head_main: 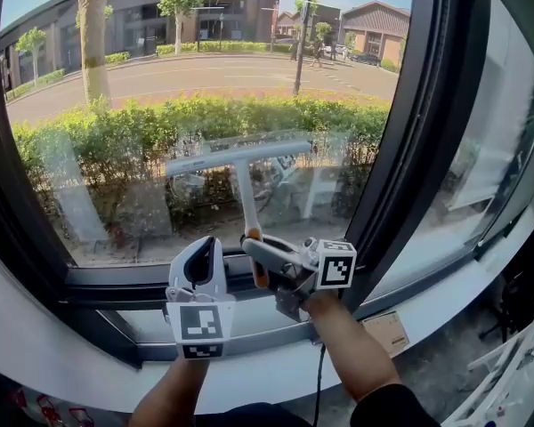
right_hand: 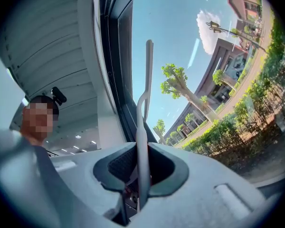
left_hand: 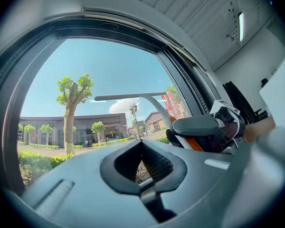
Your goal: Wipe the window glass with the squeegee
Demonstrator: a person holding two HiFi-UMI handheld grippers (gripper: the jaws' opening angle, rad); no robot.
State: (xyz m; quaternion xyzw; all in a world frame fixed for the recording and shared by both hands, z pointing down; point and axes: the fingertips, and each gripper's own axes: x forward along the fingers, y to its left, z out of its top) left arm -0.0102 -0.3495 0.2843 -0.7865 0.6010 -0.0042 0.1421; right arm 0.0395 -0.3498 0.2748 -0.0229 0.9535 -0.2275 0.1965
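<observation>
The squeegee (head_main: 246,185) stands upright against the window glass (head_main: 160,78). Its white T-shaped blade (head_main: 238,153) lies across the lower pane, and the handle turns orange at the bottom. My right gripper (head_main: 260,254) is shut on that handle just above the sill. In the right gripper view the pale handle (right_hand: 142,141) runs up between the jaws to the blade (right_hand: 148,70). My left gripper (head_main: 206,244) sits just left of it, pointing up at the glass, shut and holding nothing. The left gripper (left_hand: 141,145) view shows the squeegee (left_hand: 133,97) and the right gripper (left_hand: 204,126) to its right.
A thick black mullion (head_main: 420,123) stands right of the pane, with a second pane beyond it. A white sill (head_main: 80,363) runs below the black frame. A small cardboard tag (head_main: 387,332) lies on the sill at the right. A person (right_hand: 38,118) shows behind the right gripper.
</observation>
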